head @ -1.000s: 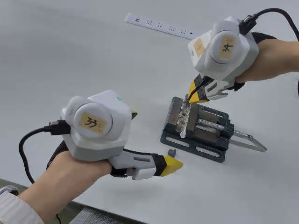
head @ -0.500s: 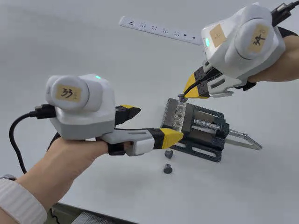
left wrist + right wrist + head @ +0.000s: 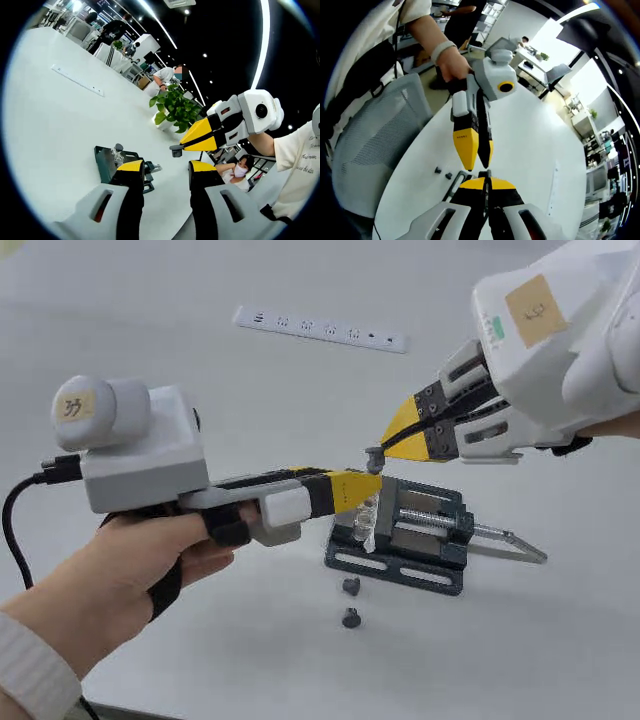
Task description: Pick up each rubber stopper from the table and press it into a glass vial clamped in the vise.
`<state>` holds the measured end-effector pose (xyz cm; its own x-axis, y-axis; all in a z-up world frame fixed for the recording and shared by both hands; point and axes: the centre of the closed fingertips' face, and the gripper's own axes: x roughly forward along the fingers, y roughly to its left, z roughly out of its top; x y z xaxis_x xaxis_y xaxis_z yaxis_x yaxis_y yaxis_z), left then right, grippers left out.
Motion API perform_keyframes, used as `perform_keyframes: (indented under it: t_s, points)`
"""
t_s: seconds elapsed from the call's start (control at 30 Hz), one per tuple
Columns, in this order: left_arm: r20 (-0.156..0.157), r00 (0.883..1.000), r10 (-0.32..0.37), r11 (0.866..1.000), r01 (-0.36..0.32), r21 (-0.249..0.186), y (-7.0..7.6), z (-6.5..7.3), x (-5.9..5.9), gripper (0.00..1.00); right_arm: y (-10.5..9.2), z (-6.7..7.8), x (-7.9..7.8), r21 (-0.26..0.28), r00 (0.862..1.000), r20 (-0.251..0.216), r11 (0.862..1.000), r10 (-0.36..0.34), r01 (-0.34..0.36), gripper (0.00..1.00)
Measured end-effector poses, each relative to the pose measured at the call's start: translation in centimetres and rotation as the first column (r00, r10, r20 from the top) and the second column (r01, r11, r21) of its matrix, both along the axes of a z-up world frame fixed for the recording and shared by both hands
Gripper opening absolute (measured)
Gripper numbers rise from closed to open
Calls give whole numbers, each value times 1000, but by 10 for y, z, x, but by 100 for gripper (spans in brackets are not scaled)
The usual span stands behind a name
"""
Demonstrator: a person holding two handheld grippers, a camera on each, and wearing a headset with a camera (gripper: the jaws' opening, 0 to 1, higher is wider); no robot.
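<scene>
My right gripper [image 3: 385, 448] hangs above the vise [image 3: 440, 578], shut on a small grey rubber stopper [image 3: 374, 455] at its yellow tips. The left gripper view has that stopper [image 3: 175, 150] just ahead of my left gripper [image 3: 167, 167], which is open and empty. In the head view the left gripper [image 3: 352, 490] points right, its tip just below the held stopper and in front of the glass vials [image 3: 366, 522] clamped in the vise. Two more stoppers [image 3: 351, 586] [image 3: 351, 618] lie on the table before the vise. In the right gripper view my own jaws [image 3: 487, 182] are closed.
A white power strip [image 3: 320, 328] lies at the far side of the white table [image 3: 200, 660]. The vise handle [image 3: 510, 540] sticks out to the right. A mesh chair [image 3: 380, 145] stands at the table's edge, and a potted plant [image 3: 172, 107] and people are beyond.
My right gripper has lifted off the vials with the stopper still in it. The left gripper rose from near the table and swung up under the right tips. The head camera shifted.
</scene>
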<state>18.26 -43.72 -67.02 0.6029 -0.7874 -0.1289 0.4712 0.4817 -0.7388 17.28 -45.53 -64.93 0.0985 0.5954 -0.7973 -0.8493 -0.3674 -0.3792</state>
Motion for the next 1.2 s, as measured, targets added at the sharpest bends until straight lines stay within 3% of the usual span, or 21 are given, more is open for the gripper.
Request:
perform_keyframes:
  t_s: [0.17,0.47,0.57,0.67,0.87,0.97,1.2]
  points:
    - [1,998,-58,998,58,-30,-9,7,-6,23,0,7,-10,26,1000,15,1000,16,-16,0]
    - [7,997,-74,995,74,-72,-18,18,-12,12,-5,11,-13,34,1000,21,999,22,-22,0]
    - [2,997,-73,991,73,-115,-22,24,-13,12,-6,10,-15,32,999,22,999,28,-28,0]
    - [5,997,-79,991,79,-106,-24,24,-15,11,-6,12,-15,42,999,26,999,25,-26,0]
    - [4,996,-90,987,89,-137,-28,28,-18,6,-6,14,-16,48,999,31,998,28,-29,0]
    - [-1,996,-92,985,91,-144,-23,26,-16,4,-7,15,-17,50,999,27,998,32,-33,0]
    - [9,995,-103,986,103,-130,-26,25,-20,4,-8,14,-20,41,999,16,998,40,-41,0]
